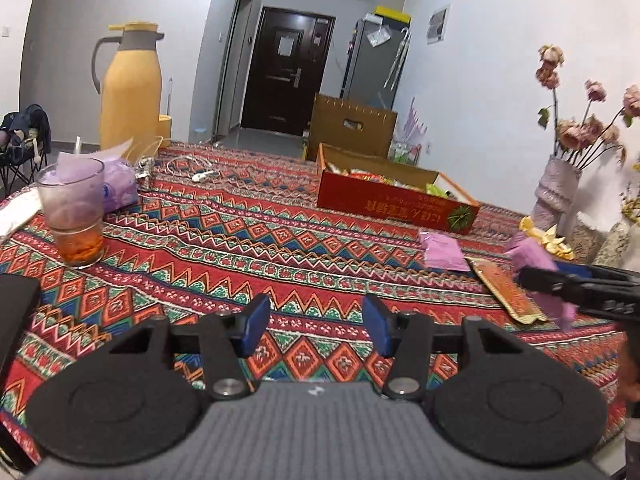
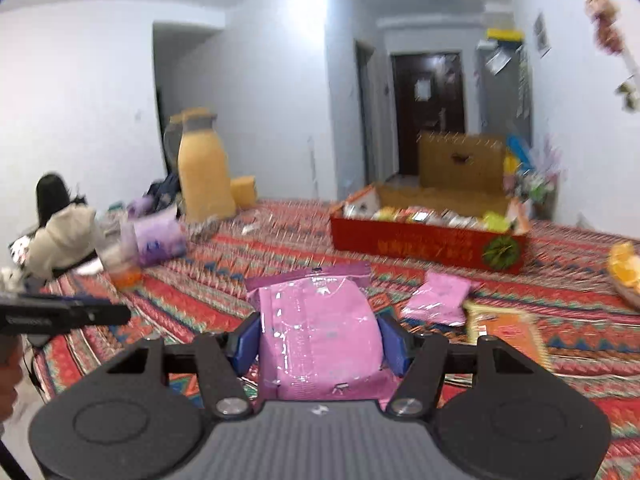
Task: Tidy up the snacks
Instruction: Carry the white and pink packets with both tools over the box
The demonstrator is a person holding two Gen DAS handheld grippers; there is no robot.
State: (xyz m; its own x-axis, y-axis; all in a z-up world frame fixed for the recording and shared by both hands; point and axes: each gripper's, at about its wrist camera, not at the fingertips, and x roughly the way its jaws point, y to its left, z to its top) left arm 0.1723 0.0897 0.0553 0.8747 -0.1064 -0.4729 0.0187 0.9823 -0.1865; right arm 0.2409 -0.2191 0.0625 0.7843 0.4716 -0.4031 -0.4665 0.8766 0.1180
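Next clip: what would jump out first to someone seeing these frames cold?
The pink snack packet clamped in the right gripper, held above the patterned tablecloth. Beyond it sits the open red box filled with snacks, with another pink packet lying flat in front of it. The left gripper is open, holding nothing.

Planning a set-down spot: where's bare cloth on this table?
Free: the wide stretch between the glass and the red box, ahead of the left gripper. Crowded: right of it, with the pink packet and orange packet.
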